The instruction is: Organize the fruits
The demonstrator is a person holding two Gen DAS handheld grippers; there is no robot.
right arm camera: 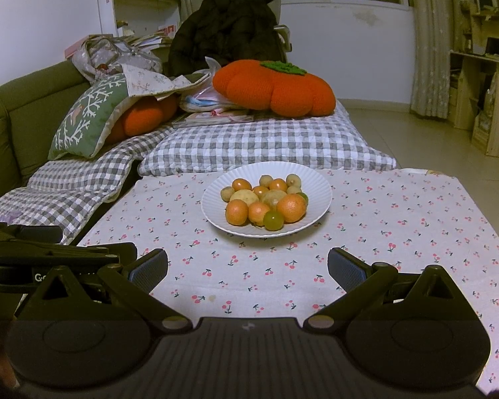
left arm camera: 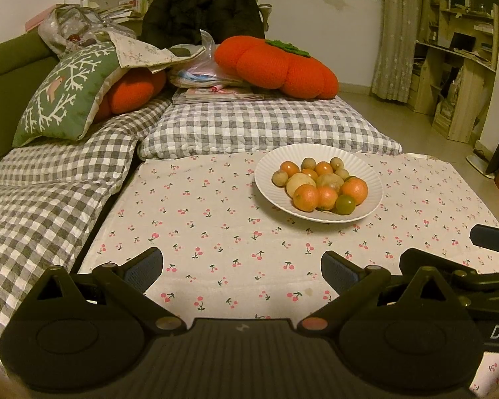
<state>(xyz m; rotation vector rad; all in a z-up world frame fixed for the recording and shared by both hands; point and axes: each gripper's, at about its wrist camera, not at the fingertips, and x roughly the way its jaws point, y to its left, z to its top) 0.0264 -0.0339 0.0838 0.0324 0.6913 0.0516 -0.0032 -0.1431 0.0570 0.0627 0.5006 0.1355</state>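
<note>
Cherry-print tablecloth (right arm camera: 366, 252) has a white ribbed plate (right arm camera: 311, 184) piled with oranges (right arm camera: 291, 206), both left gripper (left arm camera: 242, 266) and right gripper (right arm camera: 248, 266) spread wide, empty.

A white ribbed plate (right arm camera: 319, 196) holds orange, tan and green round fruits (right arm camera: 266, 202) on a pale cloth printed with pink cherries (right arm camera: 382, 249). Far behind lie a grey-and-white checked quilt (right arm camera: 249, 146), an orange knitted pumpkin cushion (right arm camera: 276, 89) and, left, a green cushion with white branches (right arm camera: 86, 119).

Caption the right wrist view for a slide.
Open right gripper faces a white plate of mixed fruit.
</note>
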